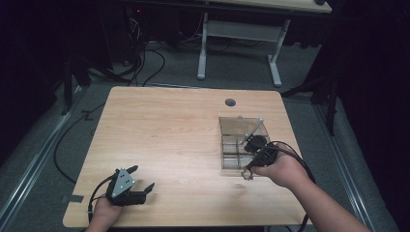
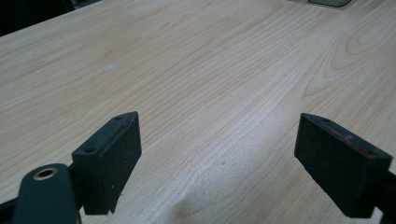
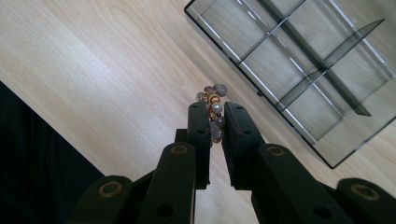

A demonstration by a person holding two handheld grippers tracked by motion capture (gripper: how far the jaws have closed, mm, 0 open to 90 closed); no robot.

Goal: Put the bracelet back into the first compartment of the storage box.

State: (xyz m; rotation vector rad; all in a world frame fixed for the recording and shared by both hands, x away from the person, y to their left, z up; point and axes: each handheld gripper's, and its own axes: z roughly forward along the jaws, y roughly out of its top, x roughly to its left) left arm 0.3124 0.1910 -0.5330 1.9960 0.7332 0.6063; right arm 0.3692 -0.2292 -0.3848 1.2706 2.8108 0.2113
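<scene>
Your right gripper [image 3: 215,122] has its jaws closed on a beaded bracelet [image 3: 213,105]. In the right gripper view the beads sit between the two black pads, and some pearl, gold and grey beads stick out past the tips. The bracelet hangs in the jaws above the bench [image 3: 107,70] and does not touch the wood. Just beside it, to the upper right in that view, stands a clear plastic organizer box [image 3: 299,70] with thin dividers that cut it into several compartments; the ones you can see hold nothing.

In the high view your right gripper [image 1: 249,171] is at the near corner of the clear box [image 1: 234,126], on the right half of the bench [image 1: 169,135]. The bracelet is too small there to see well.

Your left gripper [image 1: 141,179] rests near the front left edge of the bench, well apart from the box. Its jaws are wide apart and grip nothing; in the left gripper view you see bare wood [image 2: 210,84] between the two pads [image 2: 109,158].
</scene>
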